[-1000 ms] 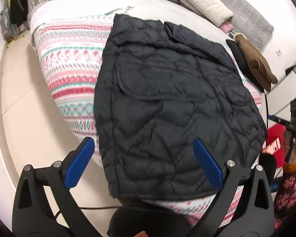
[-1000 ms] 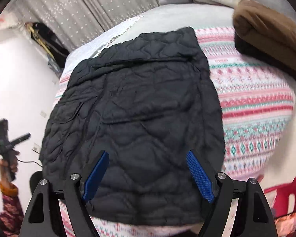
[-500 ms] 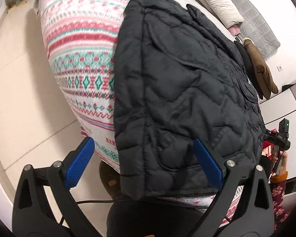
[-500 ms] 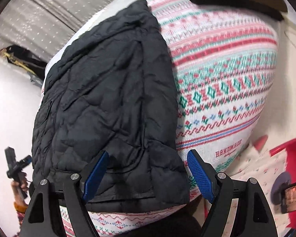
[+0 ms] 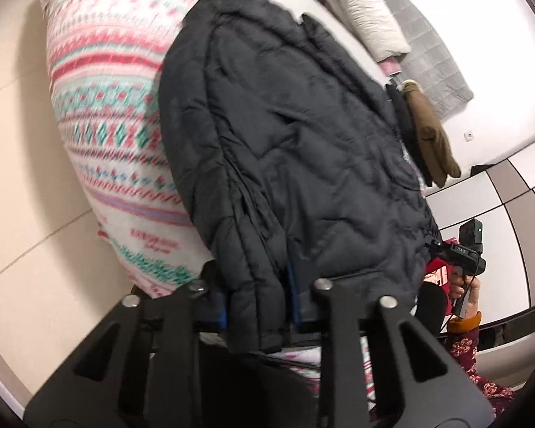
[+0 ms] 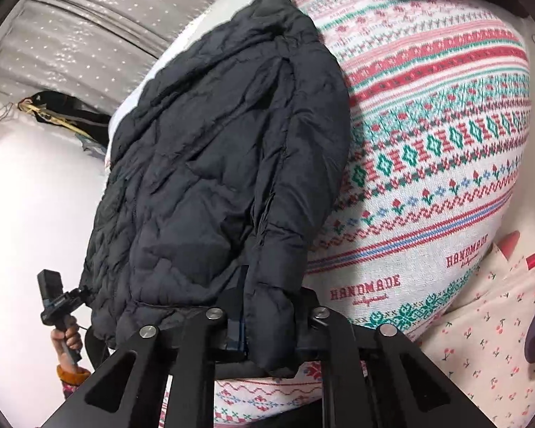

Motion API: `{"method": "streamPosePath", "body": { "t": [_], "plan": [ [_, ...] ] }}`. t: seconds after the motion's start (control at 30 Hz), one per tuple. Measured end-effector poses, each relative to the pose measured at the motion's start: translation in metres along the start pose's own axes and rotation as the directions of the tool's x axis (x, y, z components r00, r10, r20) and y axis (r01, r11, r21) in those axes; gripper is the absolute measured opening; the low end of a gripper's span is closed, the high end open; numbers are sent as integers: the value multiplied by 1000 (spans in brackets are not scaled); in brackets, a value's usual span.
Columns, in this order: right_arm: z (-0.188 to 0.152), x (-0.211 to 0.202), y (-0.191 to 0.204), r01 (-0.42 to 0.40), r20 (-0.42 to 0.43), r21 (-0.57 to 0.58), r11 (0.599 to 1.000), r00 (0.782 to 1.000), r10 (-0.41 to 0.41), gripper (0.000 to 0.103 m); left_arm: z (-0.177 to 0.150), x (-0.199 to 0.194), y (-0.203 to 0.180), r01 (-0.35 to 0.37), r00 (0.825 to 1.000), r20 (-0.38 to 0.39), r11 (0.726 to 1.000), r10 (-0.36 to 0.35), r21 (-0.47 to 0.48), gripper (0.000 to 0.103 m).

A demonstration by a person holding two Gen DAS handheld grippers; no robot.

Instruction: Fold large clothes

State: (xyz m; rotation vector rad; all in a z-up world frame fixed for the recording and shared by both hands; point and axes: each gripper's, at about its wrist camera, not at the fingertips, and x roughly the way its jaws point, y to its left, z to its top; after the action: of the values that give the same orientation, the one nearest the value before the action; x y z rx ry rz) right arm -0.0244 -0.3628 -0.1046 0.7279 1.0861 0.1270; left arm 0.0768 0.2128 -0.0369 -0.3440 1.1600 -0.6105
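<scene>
Now the left gripper [image 5: 256, 306] is clamped on the near hem of the black quilted jacket [image 5: 303, 135], and the right gripper [image 6: 267, 324] pinches that hem too (blue pads mostly buried). Beyond them the jacket lies across the patterned blanket [image 6: 428, 135].

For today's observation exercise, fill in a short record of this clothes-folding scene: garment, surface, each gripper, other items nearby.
garment: black quilted puffer jacket, spread across the bed, its near hem bunched
surface: bed with pink, red and green knitted-pattern cover
left gripper: fingers shut on one corner of the jacket hem
right gripper: fingers shut on the other hem corner
other items: brown folded garment and cream padded garment at the far side of the bed
folding stage: hem gripped, fold not yet made
</scene>
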Motion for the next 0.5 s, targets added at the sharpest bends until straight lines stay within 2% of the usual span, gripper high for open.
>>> {"method": "streamPosePath", "body": {
  "t": [0.17,0.3,0.5],
  "plan": [
    [-1,-29,12,-67,103,-32,997,992,70,10,8,-29,-16,76,992,99,997,-78,27,18],
    [3,-58,28,-123,175,-69,990,976,134,9,15,-53,-26,164,971,170,986,-168,37,17],
    [18,-87,65,-154,236,-152,976,954,187,9,42,-74,-30,197,950,238,980,-201,43,17]
  ]
}}
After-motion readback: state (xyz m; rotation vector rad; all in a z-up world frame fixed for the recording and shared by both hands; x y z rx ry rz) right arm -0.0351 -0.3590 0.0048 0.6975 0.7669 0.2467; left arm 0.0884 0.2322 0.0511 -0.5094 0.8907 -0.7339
